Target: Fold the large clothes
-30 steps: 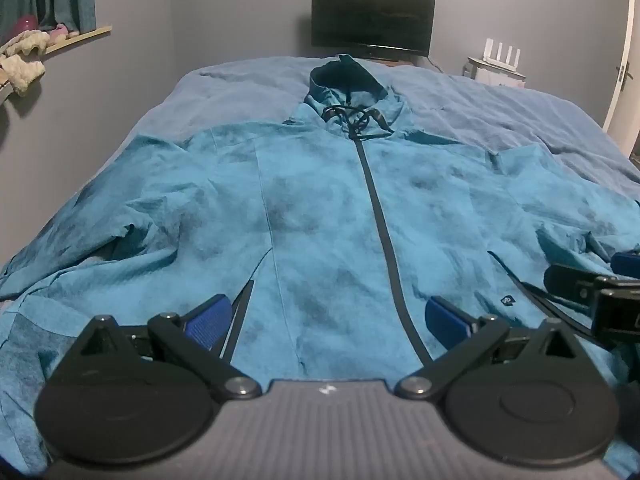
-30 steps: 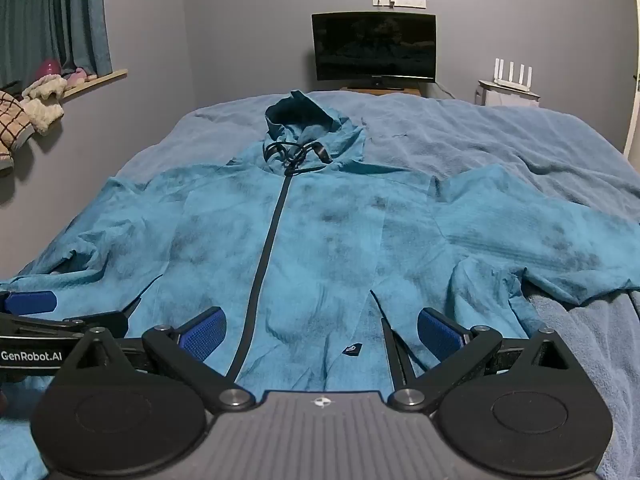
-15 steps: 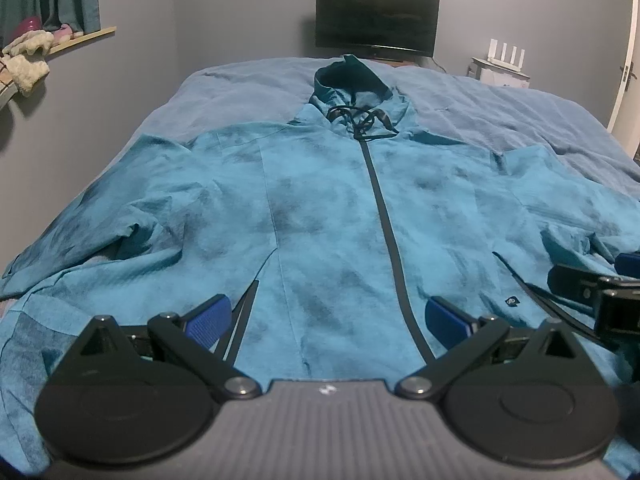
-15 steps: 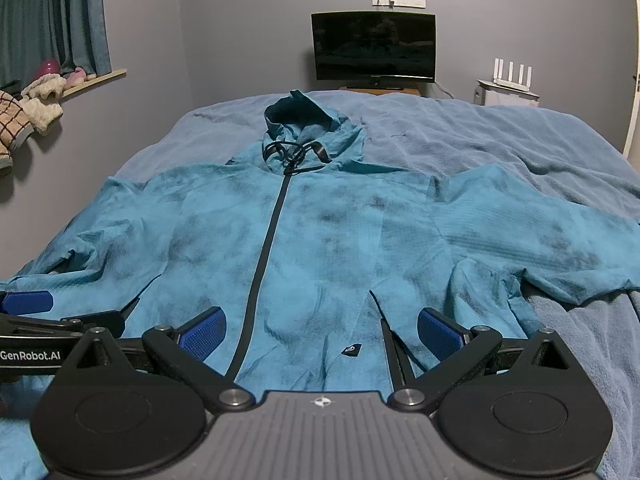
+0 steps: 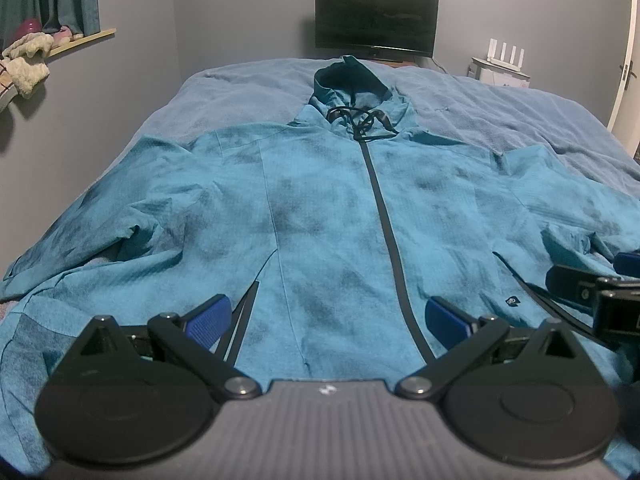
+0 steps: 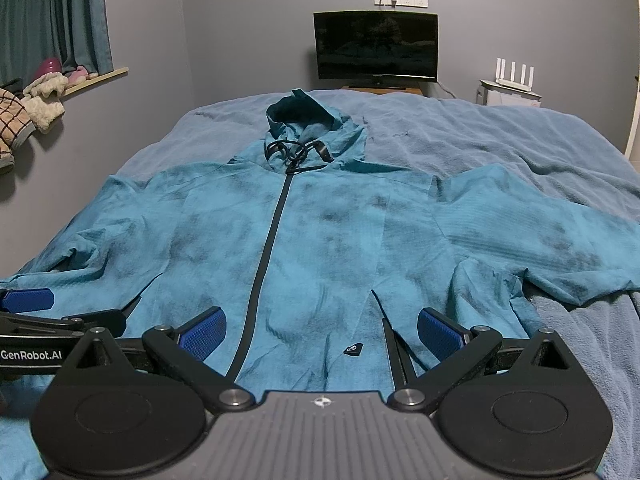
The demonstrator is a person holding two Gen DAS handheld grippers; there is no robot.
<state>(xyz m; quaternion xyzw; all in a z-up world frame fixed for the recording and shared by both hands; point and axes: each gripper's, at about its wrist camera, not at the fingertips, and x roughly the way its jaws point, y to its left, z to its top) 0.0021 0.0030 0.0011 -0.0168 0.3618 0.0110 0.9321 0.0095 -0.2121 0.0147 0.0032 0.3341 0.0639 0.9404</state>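
Vs. a sec ago we see the left view raised a bit: more of the rear wall shows, and the jacket (image 5: 320,216) sits lower in frame. The right view is nearly unchanged. The jacket itself hasn't shifted.

We have the left claw (image 5: 328,318) wide open, blue pads well apart, nothing between them; it hangs over the hem nr the zip (image 5: 386,240). The right claw (image 6: 320,330) is equally wide open and empty, over the hem on the other side of the zip, nr the small logo patch (image 6: 352,349). Each claw shows at the edge of the other's view.

The teal jacket lies front-up, zipped, on the bed (image 6: 500,148), hood (image 6: 308,124) toward the far wall, both sleeves spread out to the sides, the left one rumpled.

Around: a dark monitor (image 6: 375,46) behind the bed, a white router (image 6: 514,74) to its right, a curtain (image 6: 56,20) and a window ledge w/ fuzzy items (image 6: 44,94) on the left. Nothing lies on the jacket.
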